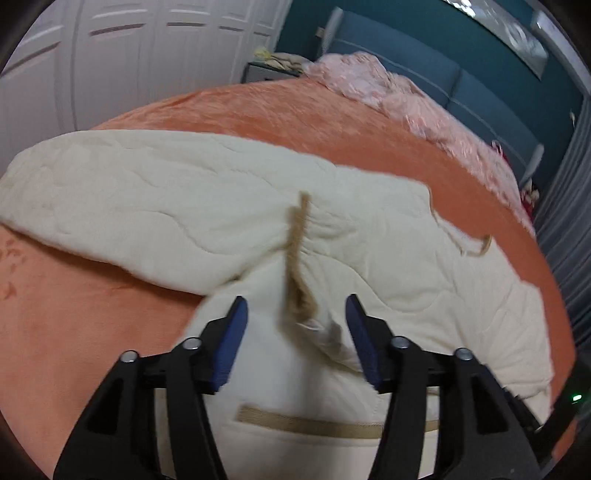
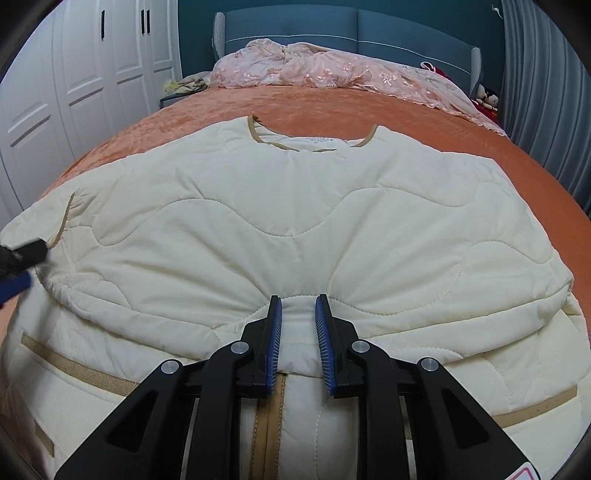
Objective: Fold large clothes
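Note:
A cream quilted jacket (image 2: 295, 221) with tan trim lies spread on the orange bedspread (image 2: 314, 107), its neckline (image 2: 310, 142) at the far side. My right gripper (image 2: 298, 304) is shut on a bunched fold of the jacket's near hem, and fabric fills the gap between the blue pads. In the left wrist view my left gripper (image 1: 297, 306) stands open above the jacket (image 1: 184, 199), where a sleeve lies folded across the body. The sleeve's tan-trimmed cuff (image 1: 295, 258) lies loose under the wide jaws, untouched by either pad. The left gripper (image 2: 22, 267) also shows at the right wrist view's left edge, by the sleeve.
Crumpled pink lace bedding (image 2: 332, 70) lies along the bed's head against a blue padded headboard (image 2: 351, 26). White wardrobe doors (image 2: 92, 55) stand on the left, with a small nightstand (image 1: 266, 70) beside them. A grey curtain (image 2: 546, 92) and soft toys (image 2: 485, 98) are on the right.

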`<state>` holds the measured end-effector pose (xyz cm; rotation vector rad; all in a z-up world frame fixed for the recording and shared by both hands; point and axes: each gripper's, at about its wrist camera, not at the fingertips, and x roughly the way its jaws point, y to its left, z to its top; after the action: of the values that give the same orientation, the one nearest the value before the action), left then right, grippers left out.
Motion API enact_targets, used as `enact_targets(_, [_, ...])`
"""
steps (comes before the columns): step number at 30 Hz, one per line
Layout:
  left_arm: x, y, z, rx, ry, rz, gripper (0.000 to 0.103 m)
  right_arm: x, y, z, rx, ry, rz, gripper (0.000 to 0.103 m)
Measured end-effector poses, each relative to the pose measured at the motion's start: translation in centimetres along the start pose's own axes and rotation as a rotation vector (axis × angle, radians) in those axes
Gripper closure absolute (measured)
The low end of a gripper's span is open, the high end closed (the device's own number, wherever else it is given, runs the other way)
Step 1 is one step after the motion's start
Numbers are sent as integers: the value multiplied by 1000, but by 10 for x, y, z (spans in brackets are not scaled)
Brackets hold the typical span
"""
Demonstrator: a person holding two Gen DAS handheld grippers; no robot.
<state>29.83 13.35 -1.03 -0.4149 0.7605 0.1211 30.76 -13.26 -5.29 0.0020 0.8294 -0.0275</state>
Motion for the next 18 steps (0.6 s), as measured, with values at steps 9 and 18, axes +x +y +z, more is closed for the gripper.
enact_targets(9, [-46,202,71,-266,-45,335,17,1,2,-1,-4,-2,-14,83])
enact_targets(18, [-30,289,87,-510,-53,315,22,1,2,-1,-3,-2,-15,83])
